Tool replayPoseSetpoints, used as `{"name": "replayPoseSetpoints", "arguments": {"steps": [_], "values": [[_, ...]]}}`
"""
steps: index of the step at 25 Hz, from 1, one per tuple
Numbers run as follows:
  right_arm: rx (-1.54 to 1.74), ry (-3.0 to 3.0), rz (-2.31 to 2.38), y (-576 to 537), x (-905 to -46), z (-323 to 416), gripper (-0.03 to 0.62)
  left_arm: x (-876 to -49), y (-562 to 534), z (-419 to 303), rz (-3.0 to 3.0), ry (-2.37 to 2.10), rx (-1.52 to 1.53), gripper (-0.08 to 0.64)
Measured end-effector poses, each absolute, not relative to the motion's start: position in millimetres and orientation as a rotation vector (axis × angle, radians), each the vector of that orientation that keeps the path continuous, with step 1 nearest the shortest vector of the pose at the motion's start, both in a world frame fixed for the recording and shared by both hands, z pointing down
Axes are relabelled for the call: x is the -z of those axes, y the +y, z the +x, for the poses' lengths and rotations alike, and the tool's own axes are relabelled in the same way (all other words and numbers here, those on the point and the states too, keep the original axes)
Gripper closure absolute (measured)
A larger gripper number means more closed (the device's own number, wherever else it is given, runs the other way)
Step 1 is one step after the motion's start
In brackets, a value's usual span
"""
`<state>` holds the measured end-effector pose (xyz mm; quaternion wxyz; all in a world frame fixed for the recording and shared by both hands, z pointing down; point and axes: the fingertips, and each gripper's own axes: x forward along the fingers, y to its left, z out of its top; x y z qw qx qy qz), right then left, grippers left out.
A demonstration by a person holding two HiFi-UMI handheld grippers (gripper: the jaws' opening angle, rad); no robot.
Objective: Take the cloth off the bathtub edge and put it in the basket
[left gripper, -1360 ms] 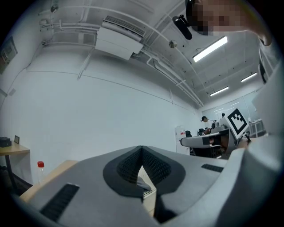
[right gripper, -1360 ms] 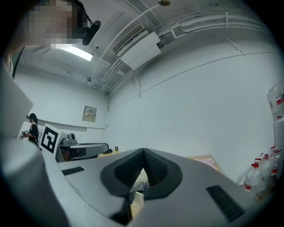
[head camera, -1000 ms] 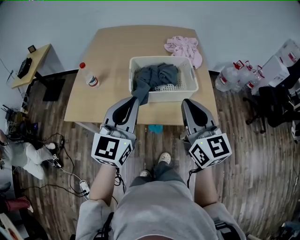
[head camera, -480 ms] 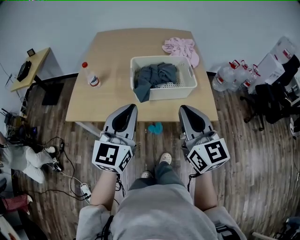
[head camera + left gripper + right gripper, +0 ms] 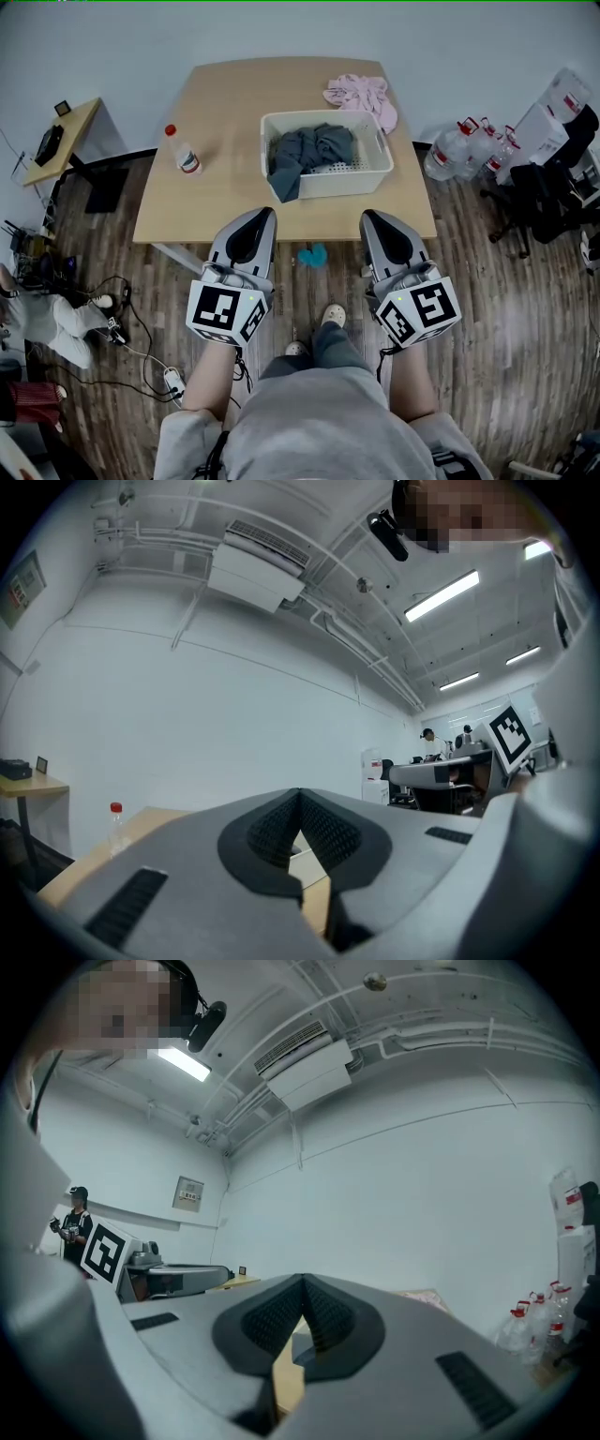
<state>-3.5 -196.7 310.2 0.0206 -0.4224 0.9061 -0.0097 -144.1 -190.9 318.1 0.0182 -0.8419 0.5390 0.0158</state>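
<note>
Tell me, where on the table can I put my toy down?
The widest bare patch of the tan wooden table is its back left, between the clear red-capped bottle and the white plastic basket. A thinner strip runs along the front edge. The back right is crowded: a crumpled pink cloth lies beside the basket.

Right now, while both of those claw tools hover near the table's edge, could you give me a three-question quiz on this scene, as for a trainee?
1. True or false: the grey cloth lies in the white basket, with one end draped over its front rim.
2. What lies on the table just behind the basket? A) a blue towel B) a pink cloth C) a plate
3. Fill in: the left gripper and right gripper both have their jaws ____, with nothing held.
Key: 1 true; 2 B; 3 shut.
</note>
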Motion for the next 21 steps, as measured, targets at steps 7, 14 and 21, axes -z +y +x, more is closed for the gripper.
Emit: {"name": "replayPoseSetpoints", "arguments": {"steps": [7, 14, 21], "values": [[0.018, 2.806, -1.316, -196.8, -307.1, -1.6, 0.584, -314.8, -192.2, -142.8, -2.606, 1.67, -0.052, 0.545], [0.003, 2.807, -1.319, -195.1, -303.6, -2.3, 0.584, -312.5, -190.9, -143.7, -2.6, 1.671, -0.055, 0.545], [0.0, 2.808, -1.328, -194.1, -303.6, -5.9, 0.584, -311.9, -190.1, -148.2, -2.604, 1.673, -0.064, 0.545]]}}
